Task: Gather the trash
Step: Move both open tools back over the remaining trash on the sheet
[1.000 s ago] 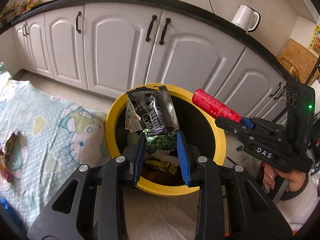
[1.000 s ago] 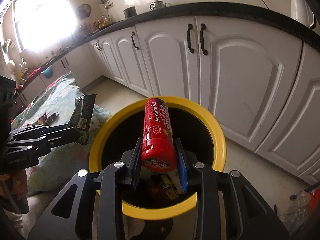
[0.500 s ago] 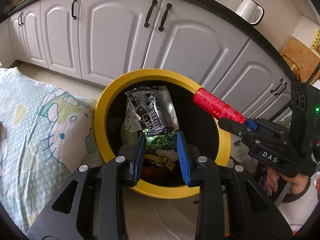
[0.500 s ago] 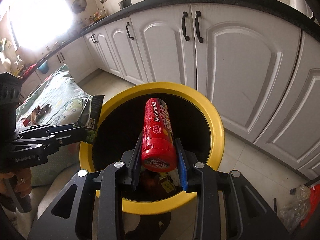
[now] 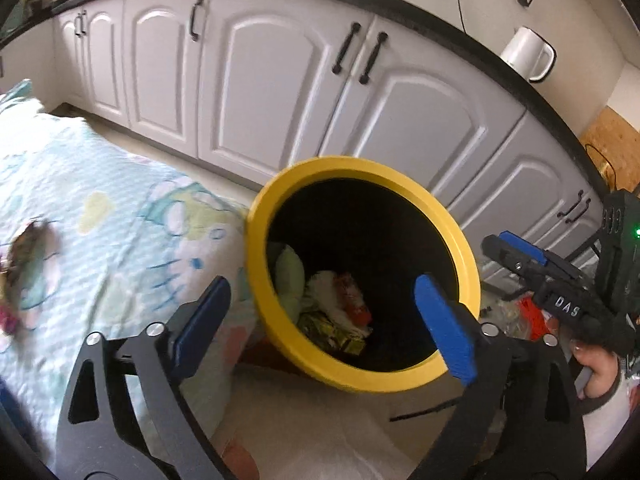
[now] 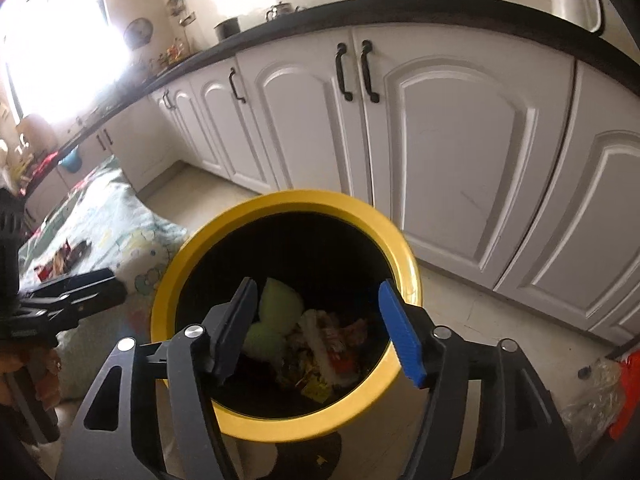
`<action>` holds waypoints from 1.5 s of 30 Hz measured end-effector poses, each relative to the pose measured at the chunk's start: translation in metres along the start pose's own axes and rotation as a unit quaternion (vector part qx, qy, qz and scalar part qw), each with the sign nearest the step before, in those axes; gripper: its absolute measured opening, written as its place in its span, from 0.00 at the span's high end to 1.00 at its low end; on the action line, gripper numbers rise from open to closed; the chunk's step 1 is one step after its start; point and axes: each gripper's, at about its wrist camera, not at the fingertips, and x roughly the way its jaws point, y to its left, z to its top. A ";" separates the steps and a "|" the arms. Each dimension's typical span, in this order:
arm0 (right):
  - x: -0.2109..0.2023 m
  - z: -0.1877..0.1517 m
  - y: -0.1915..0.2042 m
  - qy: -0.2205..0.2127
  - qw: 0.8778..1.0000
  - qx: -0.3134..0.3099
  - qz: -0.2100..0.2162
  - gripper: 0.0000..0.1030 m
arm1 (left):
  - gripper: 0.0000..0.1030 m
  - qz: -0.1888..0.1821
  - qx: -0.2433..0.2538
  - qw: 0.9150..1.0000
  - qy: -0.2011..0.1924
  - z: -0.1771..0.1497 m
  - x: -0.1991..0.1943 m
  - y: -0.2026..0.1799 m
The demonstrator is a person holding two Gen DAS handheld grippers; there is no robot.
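A yellow-rimmed black trash bin [image 5: 464,248] [image 6: 406,248] stands on the floor in front of white cabinets. Mixed trash [image 5: 332,304] [image 6: 312,340] lies at its bottom: wrappers, green and white pieces. My left gripper [image 5: 324,320] is open and empty above the bin's near left rim. My right gripper [image 6: 320,332] is open and empty over the bin's mouth; it also shows at the right of the left wrist view [image 5: 516,252]. The left gripper shows at the left edge of the right wrist view [image 6: 80,288].
White cabinet doors [image 5: 280,92] with black handles stand behind the bin. A patterned bedspread [image 5: 100,216] [image 6: 100,216] with wrappers [image 5: 24,264] [image 6: 64,256] on it lies left of the bin. A plastic bag [image 6: 592,392] lies on the floor at right. A white kettle [image 5: 528,54] sits on the counter.
Both grippers opened. The black snack packet left the left gripper and the red tube left the right gripper; both are gone from between the jaws. The left view shifted left.
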 end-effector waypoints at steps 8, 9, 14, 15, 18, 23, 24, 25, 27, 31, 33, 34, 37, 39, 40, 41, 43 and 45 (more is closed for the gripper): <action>-0.016 0.011 0.011 -0.026 1.000 0.007 0.004 0.32 | 0.10 0.054 -0.003 0.998 -0.039 -0.006 -0.047 0.019; -0.017 0.012 0.013 -0.028 1.000 0.003 0.004 0.32 | 0.10 0.060 -0.002 0.997 -0.044 -0.007 -0.054 0.021; -0.024 0.016 0.029 -0.036 0.999 -0.021 0.002 0.30 | 0.10 0.074 -0.003 0.995 -0.066 -0.009 -0.076 0.027; -0.026 0.016 0.032 -0.038 0.999 -0.024 0.001 0.30 | 0.10 0.076 -0.002 0.995 -0.070 -0.009 -0.079 0.028; -0.029 0.020 0.041 -0.042 0.999 -0.034 0.001 0.30 | 0.10 0.087 0.002 0.993 -0.084 -0.008 -0.092 0.032; -0.034 0.031 0.062 -0.049 0.998 -0.042 0.022 0.29 | 0.10 0.100 0.005 0.989 -0.105 -0.008 -0.108 0.037; -0.035 0.032 0.066 -0.050 0.997 -0.045 0.027 0.29 | 0.10 0.101 0.002 0.989 -0.108 -0.008 -0.111 0.039; -0.036 0.035 0.071 -0.052 0.997 -0.047 0.031 0.29 | 0.10 0.103 0.000 0.988 -0.111 -0.008 -0.114 0.041; -0.038 0.038 0.081 -0.055 0.996 -0.052 0.039 0.29 | 0.10 0.105 -0.003 0.988 -0.116 -0.010 -0.118 0.044; -0.042 0.044 0.098 -0.062 0.995 -0.062 0.053 0.28 | 0.10 0.111 -0.009 0.986 -0.126 -0.012 -0.127 0.052; -0.042 0.045 0.105 -0.064 0.994 -0.068 0.057 0.28 | 0.10 0.113 -0.011 0.985 -0.131 -0.012 -0.132 0.055; -0.042 0.046 0.111 -0.064 0.993 -0.072 0.060 0.27 | 0.10 0.115 -0.011 0.984 -0.133 -0.012 -0.133 0.056; -0.042 0.046 0.122 -0.064 0.992 -0.081 0.067 0.27 | 0.10 0.121 -0.016 0.983 -0.139 -0.014 -0.140 0.062; -0.043 0.046 0.130 -0.065 0.991 -0.088 0.072 0.27 | 0.10 0.124 -0.022 0.982 -0.144 -0.015 -0.145 0.068; -0.043 0.047 0.135 -0.065 0.991 -0.093 0.074 0.26 | 0.10 0.126 -0.025 0.981 -0.146 -0.016 -0.147 0.070; -0.043 0.047 0.139 -0.066 0.990 -0.096 0.076 0.26 | 0.10 0.128 -0.028 0.980 -0.147 -0.016 -0.149 0.073; -0.043 0.047 0.148 -0.066 0.989 -0.104 0.080 0.26 | 0.10 0.130 -0.037 0.979 -0.152 -0.018 -0.154 0.080; -0.043 0.046 0.155 -0.065 0.988 -0.110 0.084 0.26 | 0.10 0.135 -0.043 0.977 -0.159 -0.019 -0.160 0.085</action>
